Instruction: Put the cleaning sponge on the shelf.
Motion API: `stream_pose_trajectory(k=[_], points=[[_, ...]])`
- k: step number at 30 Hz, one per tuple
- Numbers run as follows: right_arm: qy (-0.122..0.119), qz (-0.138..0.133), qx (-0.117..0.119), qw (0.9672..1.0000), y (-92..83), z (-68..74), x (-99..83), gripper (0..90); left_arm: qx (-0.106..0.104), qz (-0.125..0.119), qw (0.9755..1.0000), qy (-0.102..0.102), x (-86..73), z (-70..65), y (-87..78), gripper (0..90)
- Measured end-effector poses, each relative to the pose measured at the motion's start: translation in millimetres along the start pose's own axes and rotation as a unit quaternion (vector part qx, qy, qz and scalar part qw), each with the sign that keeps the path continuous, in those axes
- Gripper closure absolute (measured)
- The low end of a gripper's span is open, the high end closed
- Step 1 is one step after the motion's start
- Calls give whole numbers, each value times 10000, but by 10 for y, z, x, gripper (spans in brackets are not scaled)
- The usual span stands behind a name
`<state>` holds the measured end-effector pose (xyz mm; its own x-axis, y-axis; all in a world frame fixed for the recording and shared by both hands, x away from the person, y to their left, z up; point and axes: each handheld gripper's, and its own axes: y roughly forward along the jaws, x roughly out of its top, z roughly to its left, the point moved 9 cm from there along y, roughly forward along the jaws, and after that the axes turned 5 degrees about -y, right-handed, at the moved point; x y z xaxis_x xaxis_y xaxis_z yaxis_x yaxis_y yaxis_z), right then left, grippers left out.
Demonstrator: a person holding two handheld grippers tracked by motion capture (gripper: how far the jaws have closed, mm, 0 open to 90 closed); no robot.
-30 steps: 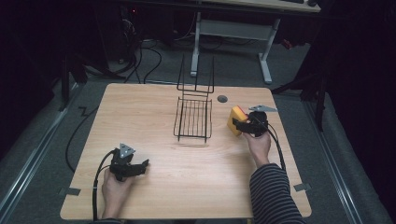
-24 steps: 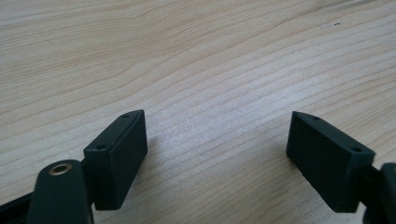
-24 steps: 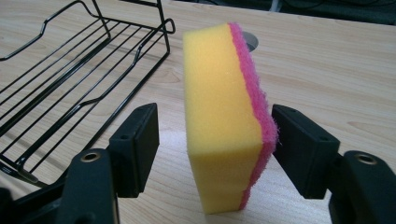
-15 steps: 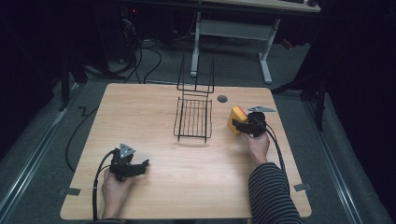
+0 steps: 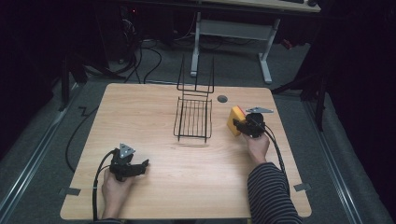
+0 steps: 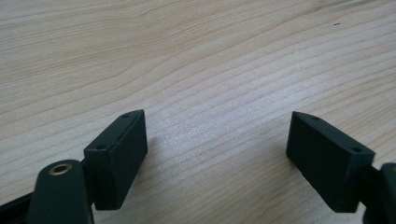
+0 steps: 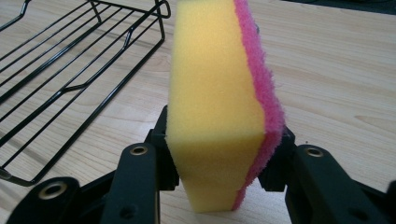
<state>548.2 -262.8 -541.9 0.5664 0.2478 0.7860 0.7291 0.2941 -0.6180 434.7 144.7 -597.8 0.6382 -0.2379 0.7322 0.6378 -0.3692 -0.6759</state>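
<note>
1 wire basket (image 5: 194,119) beside sponge (image 5: 235,120) in right gripper's (image 5: 243,125) just-closed jaws; left gripper (image 5: 140,166) spread apart.

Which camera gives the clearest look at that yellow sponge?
The right gripper view: the sponge stands close up, yellow foam with a pink scrub layer, clamped between the black jaws. The high view shows it small beside the wire rack.
</note>
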Motion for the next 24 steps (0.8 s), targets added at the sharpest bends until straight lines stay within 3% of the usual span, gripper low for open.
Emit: stream_pose_trajectory(k=[24], points=[[-101,-143,100,9998,-186,75,98,608,0,2,10000,12,0,0,0,210]])
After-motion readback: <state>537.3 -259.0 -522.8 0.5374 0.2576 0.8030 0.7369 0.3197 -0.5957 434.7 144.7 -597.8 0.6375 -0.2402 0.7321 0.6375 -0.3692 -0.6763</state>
